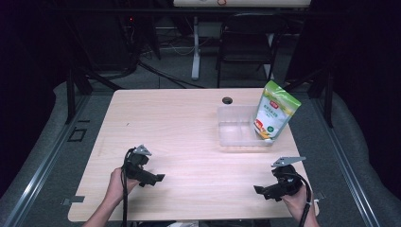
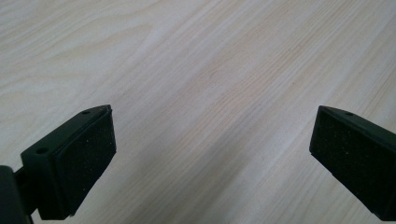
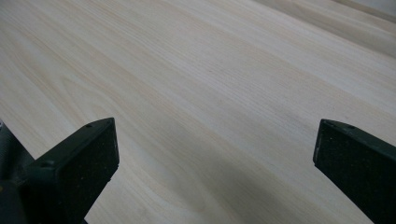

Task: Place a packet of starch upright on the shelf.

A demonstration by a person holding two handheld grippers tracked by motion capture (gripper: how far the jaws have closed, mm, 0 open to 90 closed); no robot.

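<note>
1. Nearest you, your left gripper (image 1: 152,178) sits low over the worktop (image 1: 189,142) near its front left corner, held in your left hand (image 1: 116,185). Its jaws stand wide apart with nothing between them; the left gripper view looks down on bare pale wood.
2. Your right gripper (image 1: 265,190) sits near the front right corner, held in your right hand (image 1: 297,201). Its jaws are also wide apart and empty, over bare wood in the right gripper view.
3. Farther back, toward the right edge, a clear plastic tray (image 1: 236,131) lies flat on the worktop, well apart from both grippers.
4. A green and white pouch (image 1: 275,112) stands upright at the tray's right end, leaning slightly. Its base looks to be inside the tray, though that is hard to confirm.
5. By my judgement, either the work has not started or the pouch is already placed: neither gripper is touching anything.
</note>
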